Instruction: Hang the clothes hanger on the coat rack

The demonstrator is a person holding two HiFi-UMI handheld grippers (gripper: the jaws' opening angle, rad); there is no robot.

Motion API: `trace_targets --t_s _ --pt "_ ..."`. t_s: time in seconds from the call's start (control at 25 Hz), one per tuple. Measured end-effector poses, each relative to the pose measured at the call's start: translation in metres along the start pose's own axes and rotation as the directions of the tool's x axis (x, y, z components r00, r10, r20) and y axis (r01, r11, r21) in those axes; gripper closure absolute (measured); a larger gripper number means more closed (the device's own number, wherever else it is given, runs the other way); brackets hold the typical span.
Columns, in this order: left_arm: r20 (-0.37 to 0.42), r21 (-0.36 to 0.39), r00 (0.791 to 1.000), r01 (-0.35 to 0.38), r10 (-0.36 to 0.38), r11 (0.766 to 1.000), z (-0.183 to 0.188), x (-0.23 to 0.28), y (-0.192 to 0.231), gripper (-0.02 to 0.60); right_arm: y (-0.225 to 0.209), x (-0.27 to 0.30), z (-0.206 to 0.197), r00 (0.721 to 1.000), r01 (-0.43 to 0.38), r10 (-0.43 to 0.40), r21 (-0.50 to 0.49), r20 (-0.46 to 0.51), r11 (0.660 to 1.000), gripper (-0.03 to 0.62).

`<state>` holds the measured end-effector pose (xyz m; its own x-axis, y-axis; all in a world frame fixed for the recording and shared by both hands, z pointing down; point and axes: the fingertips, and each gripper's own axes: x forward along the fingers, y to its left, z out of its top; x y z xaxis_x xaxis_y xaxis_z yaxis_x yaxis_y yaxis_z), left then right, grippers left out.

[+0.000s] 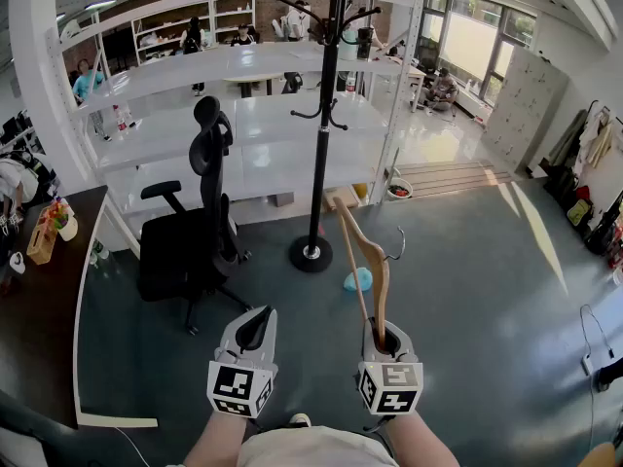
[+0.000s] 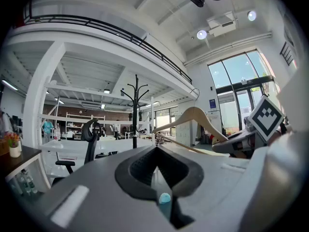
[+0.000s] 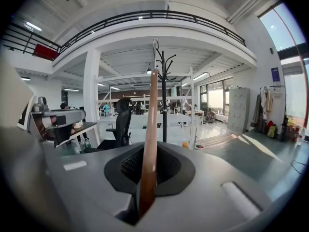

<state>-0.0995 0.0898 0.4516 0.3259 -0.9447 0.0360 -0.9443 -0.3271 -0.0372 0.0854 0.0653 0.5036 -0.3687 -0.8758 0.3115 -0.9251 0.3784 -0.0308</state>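
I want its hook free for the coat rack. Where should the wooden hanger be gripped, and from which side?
End of one wooden arm, from below, as the right gripper does: the hanger stands upward, leaving its metal hook clear.

On the floor [image 1: 467, 280] stand the rack [image 1: 311, 253] and a black chair [image 1: 190, 251]; a blue thing [image 1: 357, 280] lies near the rack

I see a brown wooden clothes hanger [image 1: 380, 256] with a silver hook, a black coat rack [image 1: 321, 134] and a black office chair [image 1: 190, 246]. Left gripper [image 1: 255, 327] and right gripper [image 1: 385, 339] have grey bodies, black pads and black-and-white square-marker cubes. Floor [image 1: 467, 290] is dull teal-grey, with a small light-blue thing [image 1: 357, 280]. Desk [image 1: 39, 309] is dark brown.
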Motion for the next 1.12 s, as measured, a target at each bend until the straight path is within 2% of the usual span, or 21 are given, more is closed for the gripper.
trace_targets --t_s 0.52,1.12 --pt "-0.006 -0.004 1.0 -0.004 0.004 1.0 -0.004 -0.003 0.005 0.581 -0.002 -0.001 -0.006 1.0 0.021 -0.02 0.046 -0.017 0.999 0.551" --pt "-0.041 -0.03 0.999 -0.032 0.031 0.999 -0.018 0.004 0.038 0.581 -0.017 0.028 -0.005 0.996 0.066 -0.062 0.068 -0.064 0.995 0.551"
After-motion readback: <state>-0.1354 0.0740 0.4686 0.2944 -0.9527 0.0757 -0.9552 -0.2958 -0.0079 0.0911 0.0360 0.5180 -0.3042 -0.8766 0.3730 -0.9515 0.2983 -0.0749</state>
